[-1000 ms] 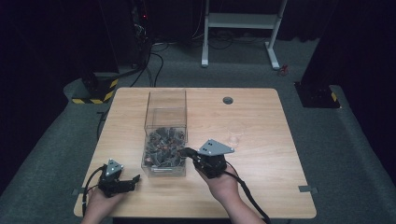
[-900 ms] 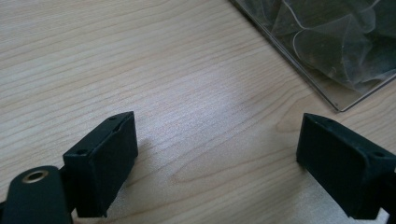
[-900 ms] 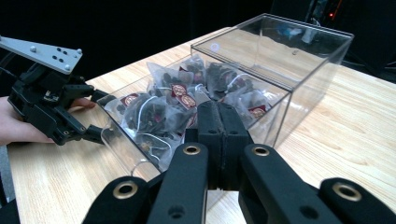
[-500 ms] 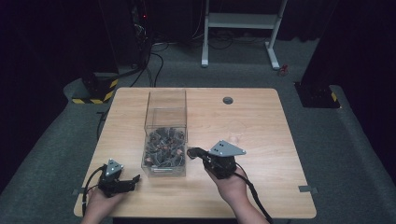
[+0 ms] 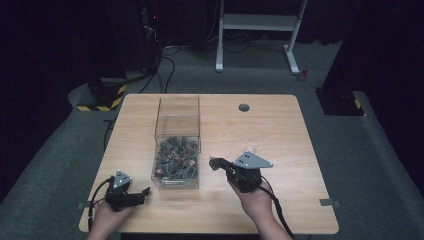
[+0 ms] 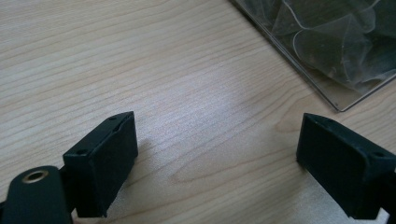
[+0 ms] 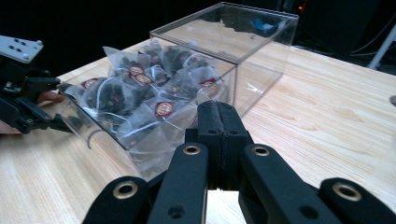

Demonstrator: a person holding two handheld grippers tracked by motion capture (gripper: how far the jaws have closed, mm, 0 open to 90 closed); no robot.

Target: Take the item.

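tea bags (image 5: 175, 155) in clear wrappers lie heaped in the near half of a see-through plastic box (image 5: 178, 108) that stands on the wooden table (image 5: 280, 125), left of its middle; the far half of the box holds nothing but its own clear walls. in the right gripper view the bags (image 7: 154, 88) show small round dark-red labels through the wall of the box (image 7: 261, 42).

right gripper (image 5: 216, 162) sits just beside the box's near right corner, its tip pointing toward the box, held by a hand (image 5: 255, 197) that comes up from the near edge. its jaws are pressed together, pad against pad, as the right gripper view shows (image 7: 219, 122). in the high view something small and pale seems to sit at the tip, but it is too small to tell what, or whether it is pinched there.

left gripper (image 5: 142, 192) rests low on the table near the front left corner, left of the box and apart from it, in the other hand (image 5: 107, 217). its jaws stand wide apart with bare wood between them (image 6: 217, 144), and the box's near corner (image 6: 338, 100) shows up ahead to the right.
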